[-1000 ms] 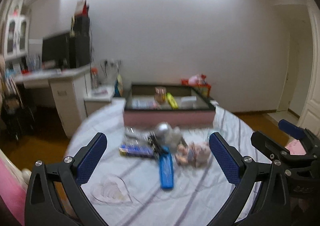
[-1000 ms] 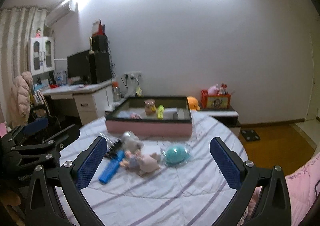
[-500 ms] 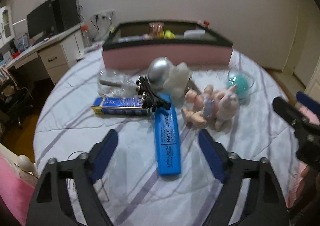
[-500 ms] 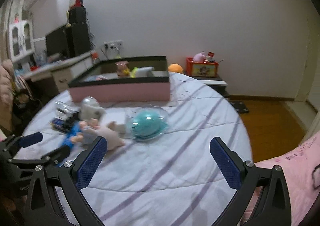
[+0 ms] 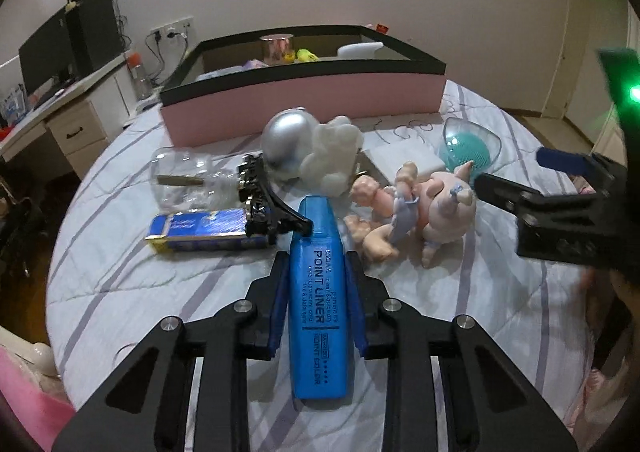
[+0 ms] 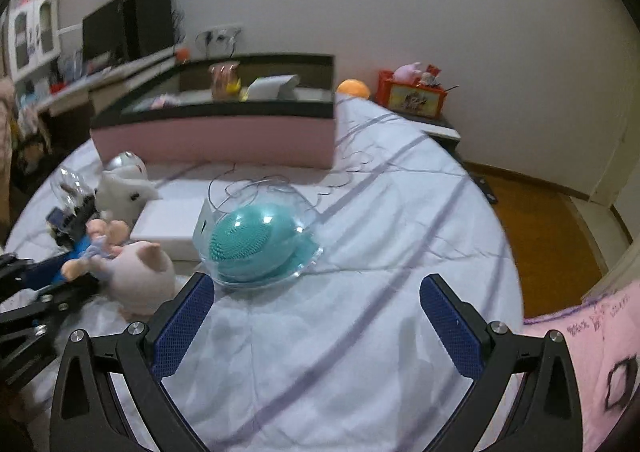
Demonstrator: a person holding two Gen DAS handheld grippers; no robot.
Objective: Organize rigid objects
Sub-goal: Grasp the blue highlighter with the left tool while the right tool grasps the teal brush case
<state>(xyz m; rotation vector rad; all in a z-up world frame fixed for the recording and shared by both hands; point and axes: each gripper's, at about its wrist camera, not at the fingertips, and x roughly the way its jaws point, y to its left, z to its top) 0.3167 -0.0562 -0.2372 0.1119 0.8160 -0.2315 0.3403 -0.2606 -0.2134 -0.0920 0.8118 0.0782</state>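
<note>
My left gripper (image 5: 318,264) is shut on a blue "Point Liner" highlighter (image 5: 318,308) that lies on the striped sheet. Beyond it lie a black hair clip (image 5: 264,203), a blue-and-gold box (image 5: 202,230), a clear bottle (image 5: 184,179), a silver-and-white figurine (image 5: 312,147) and a pink doll (image 5: 420,203). My right gripper (image 6: 314,304) is open and empty, just in front of a teal brush in a clear shell (image 6: 258,246). A pink box with a black rim (image 6: 224,131) stands at the back and holds several items.
A white flat box (image 6: 168,223) lies beside the teal brush. The pink doll (image 6: 136,272) lies left of my right gripper. A desk with monitor (image 5: 60,51) stands left. A red toy crate (image 6: 416,95) sits on a side table. Wood floor (image 6: 536,232) lies right.
My left gripper came down and forward and closed on the blue highlighter. My right gripper moved closer to the teal brush and stayed open.
</note>
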